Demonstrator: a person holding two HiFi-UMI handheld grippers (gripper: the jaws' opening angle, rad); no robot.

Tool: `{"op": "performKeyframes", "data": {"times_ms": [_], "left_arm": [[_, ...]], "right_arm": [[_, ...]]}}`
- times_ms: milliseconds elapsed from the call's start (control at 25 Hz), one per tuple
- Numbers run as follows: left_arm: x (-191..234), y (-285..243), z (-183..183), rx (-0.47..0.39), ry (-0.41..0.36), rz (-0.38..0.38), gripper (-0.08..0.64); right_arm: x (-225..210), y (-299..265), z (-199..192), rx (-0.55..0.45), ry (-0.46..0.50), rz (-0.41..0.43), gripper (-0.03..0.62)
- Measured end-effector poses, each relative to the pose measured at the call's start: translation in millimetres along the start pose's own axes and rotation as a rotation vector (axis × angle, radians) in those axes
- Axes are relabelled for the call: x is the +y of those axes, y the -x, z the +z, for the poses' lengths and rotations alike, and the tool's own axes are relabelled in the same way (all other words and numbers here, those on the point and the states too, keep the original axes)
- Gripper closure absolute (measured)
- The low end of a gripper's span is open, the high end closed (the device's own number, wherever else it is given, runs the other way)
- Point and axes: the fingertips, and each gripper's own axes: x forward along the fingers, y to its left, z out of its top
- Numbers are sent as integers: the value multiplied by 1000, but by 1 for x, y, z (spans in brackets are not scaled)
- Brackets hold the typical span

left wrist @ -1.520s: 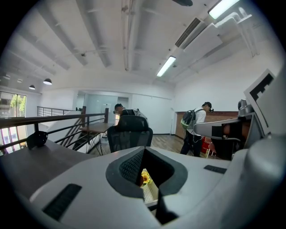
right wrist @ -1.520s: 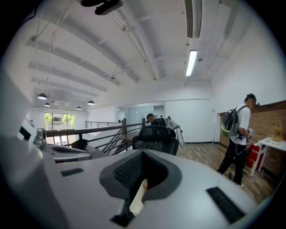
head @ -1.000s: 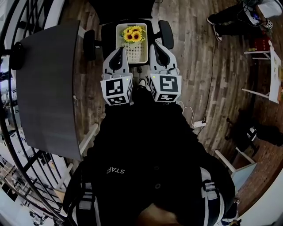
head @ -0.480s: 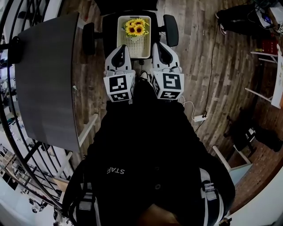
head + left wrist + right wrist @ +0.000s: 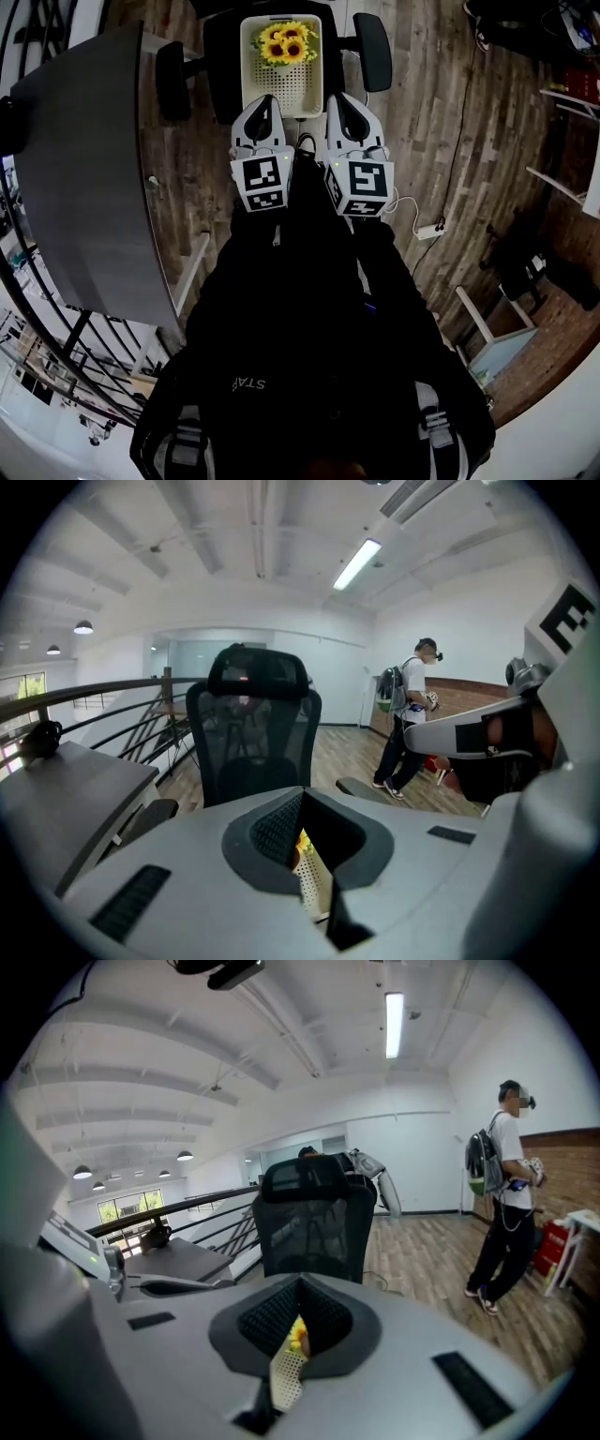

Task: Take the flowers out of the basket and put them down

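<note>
left gripper [image 5: 266, 99] and right gripper [image 5: 338, 97] side by side, jaws pressed together, gripping nothing. tips flanking the near end of the basket [image 5: 302, 94]. flowers [image 5: 284, 42] lying at its far end, well ahead of both tips, glimpsed through each narrow jaw slit. yellow sunflower heads with dark centres and green leaves. white, rectangular, perforated plastic basket. resting on a black office chair [image 5: 220, 66] with padded armrests, over a wood-plank floor [image 5: 431, 112].

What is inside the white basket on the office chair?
Yellow sunflowers lie at the far end of the basket; nearer, its perforated floor is bare. Their stems are hidden under the blooms, and the left gripper covers part of the near edge.
</note>
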Motion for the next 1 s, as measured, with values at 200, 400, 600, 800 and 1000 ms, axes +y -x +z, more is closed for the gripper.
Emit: {"op": "performKeyframes", "data": {"times_ms": [200,400,600,800,1000], "left_arm": [[11,-68,-62,9,12,19,563],[18,-123,-106,-19,8,37,563],[26,-160,-150,17,9,53,563],[23,-189,-192,93,38,76,563],[22,-214,-213,103,39,82,563]], "right_arm": [[-23,-64,-66,5,10,1,580],[-45,-112,-123,-8,34,-11,580],[-52,-141,-164,10,29,-16,580],[-67,-158,-191,22,27,-20,580],[-78,-173,-207,37,43,-6,580]]}}
